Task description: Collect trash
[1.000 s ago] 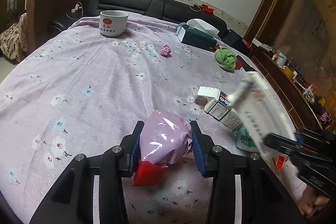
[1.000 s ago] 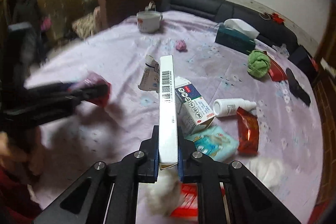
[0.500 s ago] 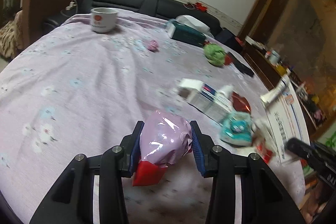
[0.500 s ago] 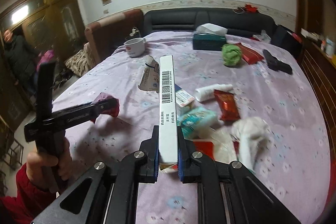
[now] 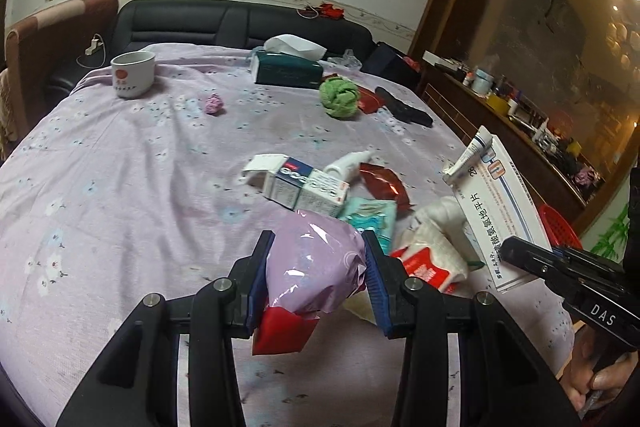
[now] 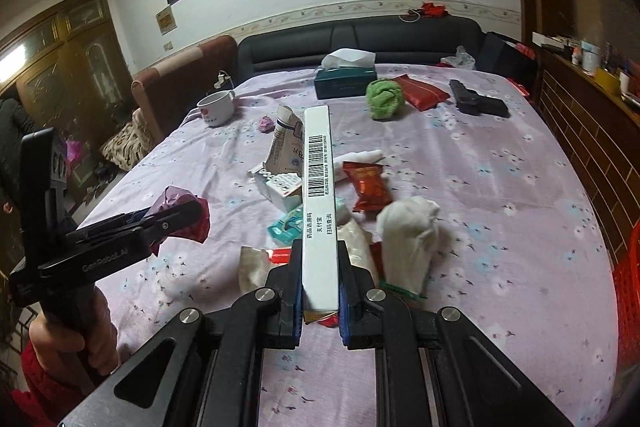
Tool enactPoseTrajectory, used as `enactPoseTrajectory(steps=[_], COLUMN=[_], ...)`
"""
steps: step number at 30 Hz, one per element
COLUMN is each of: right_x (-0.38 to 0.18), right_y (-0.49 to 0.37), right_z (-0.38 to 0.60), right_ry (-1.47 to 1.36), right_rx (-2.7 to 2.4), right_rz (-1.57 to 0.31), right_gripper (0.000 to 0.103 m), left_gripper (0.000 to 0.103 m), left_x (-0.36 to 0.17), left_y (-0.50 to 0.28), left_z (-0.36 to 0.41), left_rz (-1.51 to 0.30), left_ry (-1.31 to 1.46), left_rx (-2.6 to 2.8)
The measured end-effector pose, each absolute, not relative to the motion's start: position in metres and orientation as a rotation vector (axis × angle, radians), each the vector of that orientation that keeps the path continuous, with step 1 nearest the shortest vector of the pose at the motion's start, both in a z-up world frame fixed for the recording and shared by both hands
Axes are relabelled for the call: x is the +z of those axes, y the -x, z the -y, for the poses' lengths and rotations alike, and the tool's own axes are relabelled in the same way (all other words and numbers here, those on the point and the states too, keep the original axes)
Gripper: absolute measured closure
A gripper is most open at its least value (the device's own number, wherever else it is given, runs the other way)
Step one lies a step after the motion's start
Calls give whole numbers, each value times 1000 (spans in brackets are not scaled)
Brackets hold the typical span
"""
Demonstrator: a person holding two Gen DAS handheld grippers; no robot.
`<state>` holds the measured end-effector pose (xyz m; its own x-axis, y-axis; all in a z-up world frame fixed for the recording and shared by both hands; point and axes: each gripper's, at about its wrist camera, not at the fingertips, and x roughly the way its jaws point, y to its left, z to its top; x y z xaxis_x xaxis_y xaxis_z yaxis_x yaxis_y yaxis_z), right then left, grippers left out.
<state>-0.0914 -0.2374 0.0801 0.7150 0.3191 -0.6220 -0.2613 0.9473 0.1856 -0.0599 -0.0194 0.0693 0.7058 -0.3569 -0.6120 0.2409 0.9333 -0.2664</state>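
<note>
My left gripper (image 5: 316, 279) is shut on a crumpled pink and red wrapper (image 5: 312, 267) and holds it above the purple tablecloth (image 5: 120, 187). It also shows in the right wrist view (image 6: 176, 219). My right gripper (image 6: 318, 283) is shut on a flat white medicine box (image 6: 318, 195) with a barcode, held up over the table; the box also shows in the left wrist view (image 5: 496, 203). A pile of trash lies below: small cartons (image 5: 304, 187), a red packet (image 6: 368, 187), a teal packet (image 5: 368, 215), white tissue (image 6: 408, 239).
At the far side stand a white mug (image 5: 132, 73), a teal tissue box (image 5: 288, 69), a green cloth ball (image 5: 339, 97), a small pink wad (image 5: 214, 104) and a black object (image 6: 476, 103). A red basket (image 6: 628, 291) stands off the table's right edge.
Both grippers have pulled back and risen with their loads; the right one with the box has drawn toward the table's near right edge. The table pile shows farther away.
</note>
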Motion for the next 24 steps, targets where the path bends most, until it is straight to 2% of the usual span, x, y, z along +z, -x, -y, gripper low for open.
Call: enactPoseTrajectory(steps=[24], right_x=[81], right_y=[116], right_z=[305], right_ry=[-202], right_rx=[243], right_rz=[-675], right_gripper=[89], left_gripper=[62], left_x=[69], left_y=[65], left_z=[94], left_rz=[-752], left_ry=[44], left_rx=[-395])
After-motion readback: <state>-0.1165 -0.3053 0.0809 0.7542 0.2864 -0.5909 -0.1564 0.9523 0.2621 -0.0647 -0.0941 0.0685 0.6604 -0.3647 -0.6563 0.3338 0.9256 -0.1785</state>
